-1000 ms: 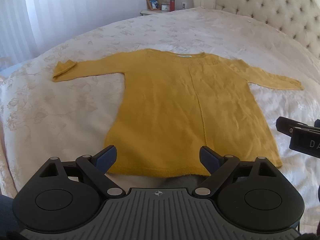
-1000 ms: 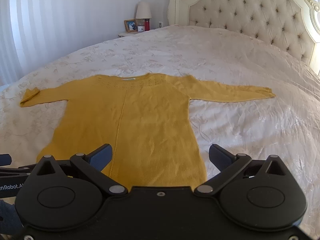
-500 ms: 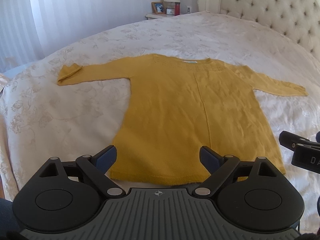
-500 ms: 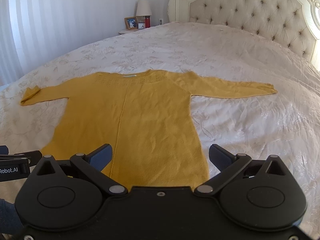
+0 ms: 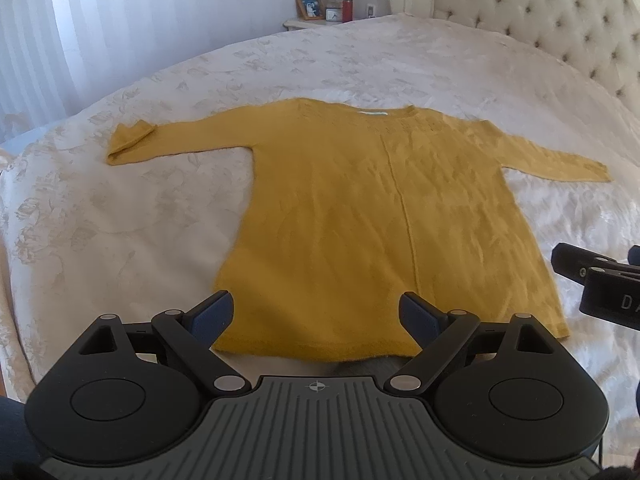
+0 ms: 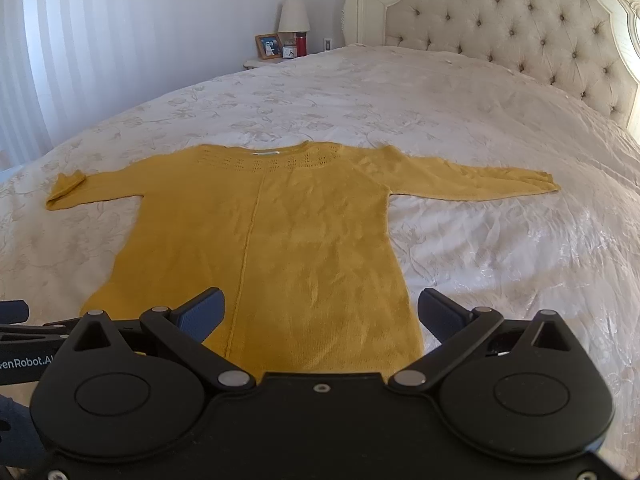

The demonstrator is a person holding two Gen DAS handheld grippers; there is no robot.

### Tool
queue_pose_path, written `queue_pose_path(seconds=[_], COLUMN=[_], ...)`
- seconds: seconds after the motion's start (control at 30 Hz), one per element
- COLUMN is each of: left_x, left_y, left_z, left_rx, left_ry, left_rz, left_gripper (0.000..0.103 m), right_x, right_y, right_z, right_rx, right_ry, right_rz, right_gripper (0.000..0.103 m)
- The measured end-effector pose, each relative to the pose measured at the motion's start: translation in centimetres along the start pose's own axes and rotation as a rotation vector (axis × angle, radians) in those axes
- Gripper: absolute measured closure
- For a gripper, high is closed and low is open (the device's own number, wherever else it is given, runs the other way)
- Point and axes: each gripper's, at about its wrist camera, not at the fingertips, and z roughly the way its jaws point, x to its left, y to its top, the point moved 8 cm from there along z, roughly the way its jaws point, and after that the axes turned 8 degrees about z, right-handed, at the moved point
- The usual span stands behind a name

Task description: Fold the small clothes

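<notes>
- Hanging along the far left of the room, pale sheer curtains (image 6: 60,60) let daylight through — soft vertical folds show in both views.
- Next comes the near-left part of the bedspread (image 5: 100,220), a cream cover with a faint floral pattern, lying smooth.
- On it, the left sleeve (image 5: 168,140) of the mustard sweater (image 5: 380,220) stretches out sideways, its cuff (image 5: 130,140) turned back on itself.
- The sweater lies flat and spread open near the foot edge of the bed, neckline toward the far side, hem nearest the grippers, a raised seam running down its middle.
- The left gripper (image 5: 316,316) hovers just above the hem, jaws wide apart and holding nothing.
- Behind, against the wall, a small nightstand (image 6: 260,63) carries a lamp (image 6: 294,16), a framed photo (image 6: 268,46), a little clock (image 6: 289,52) and a red bottle (image 6: 301,44).
- The right gripper (image 6: 320,312) also hovers over the hem area, its jaws spread wide with nothing between them; it shows at the right edge of the left wrist view.
- The right sleeve (image 6: 480,182) lies straight out on the cover — flat to its end.
- Farthest right stands the tufted, buttoned headboard (image 6: 500,28) in a carved cream frame.
</notes>
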Motion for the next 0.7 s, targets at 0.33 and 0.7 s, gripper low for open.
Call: queue_pose_path(seconds=[0.33, 0.7], left_x=[-0.22, -0.46], left_y=[-0.12, -0.20], left_z=[0.07, 0.43], left_rx=[0.006, 0.017], left_ry=[-0.007, -0.013], left_rz=[0.007, 0.005], left_gripper=[0.012, 0.012], right_x=[-0.01, 0.15], right_y=[0.03, -0.23], right_z=[0.05, 0.41], right_rx=[0.010, 0.029], right_ry=[0.004, 0.007], right_rz=[-0.002, -0.010], right_gripper=[0.001, 0.001])
